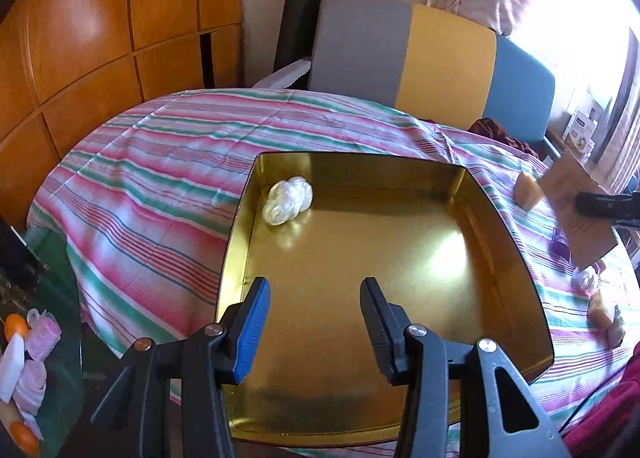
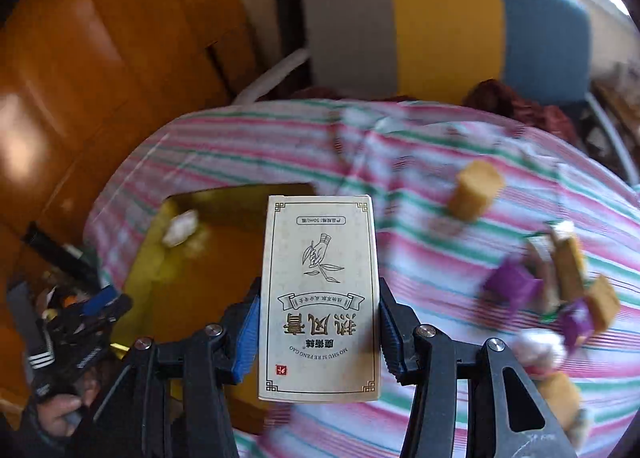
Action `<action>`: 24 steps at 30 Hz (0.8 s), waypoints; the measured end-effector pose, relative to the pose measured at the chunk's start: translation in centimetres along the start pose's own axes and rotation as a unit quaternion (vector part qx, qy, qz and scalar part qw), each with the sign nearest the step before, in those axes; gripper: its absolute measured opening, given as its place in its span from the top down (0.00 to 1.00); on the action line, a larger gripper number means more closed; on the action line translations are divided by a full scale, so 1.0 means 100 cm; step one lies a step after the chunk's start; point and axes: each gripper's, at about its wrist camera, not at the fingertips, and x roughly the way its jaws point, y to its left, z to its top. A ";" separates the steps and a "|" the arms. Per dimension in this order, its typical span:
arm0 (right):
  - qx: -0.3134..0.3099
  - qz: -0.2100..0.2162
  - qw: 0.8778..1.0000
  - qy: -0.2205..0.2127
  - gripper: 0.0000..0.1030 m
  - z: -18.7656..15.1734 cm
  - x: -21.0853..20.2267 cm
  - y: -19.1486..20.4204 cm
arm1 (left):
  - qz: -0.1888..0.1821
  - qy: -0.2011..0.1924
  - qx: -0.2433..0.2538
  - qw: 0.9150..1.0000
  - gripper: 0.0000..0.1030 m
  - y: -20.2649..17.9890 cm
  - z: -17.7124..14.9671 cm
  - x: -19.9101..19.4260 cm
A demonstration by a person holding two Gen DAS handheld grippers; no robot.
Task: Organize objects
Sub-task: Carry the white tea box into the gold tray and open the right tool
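One tin point(image 1: 472, 194), one white bundle point(image 1: 289, 200) sitting in it, one box point(image 2: 319, 298), two purple cubes point(image 2: 510, 284) showing.

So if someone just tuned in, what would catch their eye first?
Probably the cream printed box, clamped in the right tool above the striped cloth. Next, the shiny gold tin under the open left tool, with only a white plastic-wrapped bundle in its far left corner.

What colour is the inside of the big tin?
Shiny gold tin, seen best from the left wrist.
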 end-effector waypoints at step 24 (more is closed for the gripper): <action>0.049 0.073 0.986 0.143 0.50 0.021 0.174 0.140 | 0.051 0.005 -0.093 0.994 0.54 0.078 -0.009 -0.008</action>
